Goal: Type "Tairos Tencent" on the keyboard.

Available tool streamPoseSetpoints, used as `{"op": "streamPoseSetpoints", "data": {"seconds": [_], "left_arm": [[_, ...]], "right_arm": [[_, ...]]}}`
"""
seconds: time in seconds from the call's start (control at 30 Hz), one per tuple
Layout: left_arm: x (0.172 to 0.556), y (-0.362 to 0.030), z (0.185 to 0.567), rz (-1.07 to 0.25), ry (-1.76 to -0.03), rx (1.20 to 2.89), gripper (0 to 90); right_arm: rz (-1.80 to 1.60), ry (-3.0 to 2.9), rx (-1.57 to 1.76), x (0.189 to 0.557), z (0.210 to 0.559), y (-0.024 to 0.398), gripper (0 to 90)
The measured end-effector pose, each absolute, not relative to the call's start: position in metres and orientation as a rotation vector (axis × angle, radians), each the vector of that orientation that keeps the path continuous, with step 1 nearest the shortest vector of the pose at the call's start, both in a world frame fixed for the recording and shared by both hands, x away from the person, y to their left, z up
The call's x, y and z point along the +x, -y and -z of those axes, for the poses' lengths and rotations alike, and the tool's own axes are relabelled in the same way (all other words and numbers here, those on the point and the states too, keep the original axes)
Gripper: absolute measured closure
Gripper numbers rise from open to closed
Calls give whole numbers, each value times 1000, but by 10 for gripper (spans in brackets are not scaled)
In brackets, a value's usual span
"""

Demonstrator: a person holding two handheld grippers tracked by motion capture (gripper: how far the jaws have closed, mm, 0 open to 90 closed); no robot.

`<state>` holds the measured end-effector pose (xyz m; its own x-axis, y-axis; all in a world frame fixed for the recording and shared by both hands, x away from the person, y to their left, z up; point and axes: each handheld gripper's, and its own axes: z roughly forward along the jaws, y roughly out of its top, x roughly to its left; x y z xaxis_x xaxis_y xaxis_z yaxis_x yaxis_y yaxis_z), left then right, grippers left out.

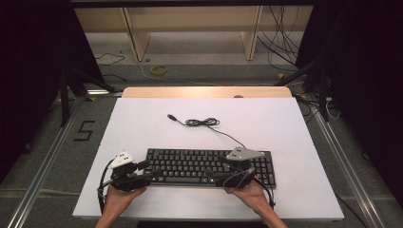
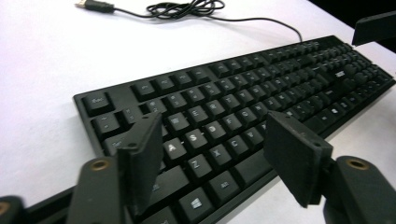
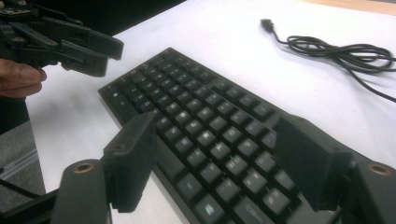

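A black keyboard (image 1: 209, 166) lies on the white table near its front edge. Its black cable (image 1: 202, 122) runs back to a loose coil and ends in a USB plug (image 1: 170, 116). My left gripper (image 1: 152, 173) is at the keyboard's left end, its jaws open just above the keys (image 2: 212, 130) with nothing gripped. My right gripper (image 1: 214, 172) reaches in from the right over the keyboard's front middle. Its jaws stand open above the blurred keys (image 3: 215, 128). In the right gripper view the left gripper (image 3: 93, 46) sits in a hand at upper left.
The white table top (image 1: 142, 128) has bare room behind and beside the keyboard. A wooden strip (image 1: 204, 91) edges its far side. Beyond it are wooden frame legs (image 1: 135, 38), floor cables (image 1: 280, 42) and dark stands. A "5" (image 1: 83, 130) marks the floor at left.
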<state>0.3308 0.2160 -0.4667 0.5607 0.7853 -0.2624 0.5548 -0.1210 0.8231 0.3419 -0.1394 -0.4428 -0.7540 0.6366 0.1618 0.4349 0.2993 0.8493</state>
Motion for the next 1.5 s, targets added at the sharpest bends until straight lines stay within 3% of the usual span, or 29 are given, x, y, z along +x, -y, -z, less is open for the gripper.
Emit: {"op": "streamPoseSetpoints", "data": {"seconds": [0.23,0.63,0.8,1.13,1.5], "left_arm": [[332,-219,469,-292,-1130,1828,503],[333,-220,473,-295,-1142,1901,792],[333,-219,475,-287,-1139,1930,870],[335,-222,476,-286,-1151,1937,890],[336,-222,477,-289,-1162,1947,890]], "right_arm": [[-1407,-2413,989,353,445,118,388],[-1351,-2472,992,370,449,89,623],[-1335,-2498,1003,376,451,77,715],[-1291,-2533,1000,388,459,53,892],[-1223,-2567,1013,396,468,32,900]]}}
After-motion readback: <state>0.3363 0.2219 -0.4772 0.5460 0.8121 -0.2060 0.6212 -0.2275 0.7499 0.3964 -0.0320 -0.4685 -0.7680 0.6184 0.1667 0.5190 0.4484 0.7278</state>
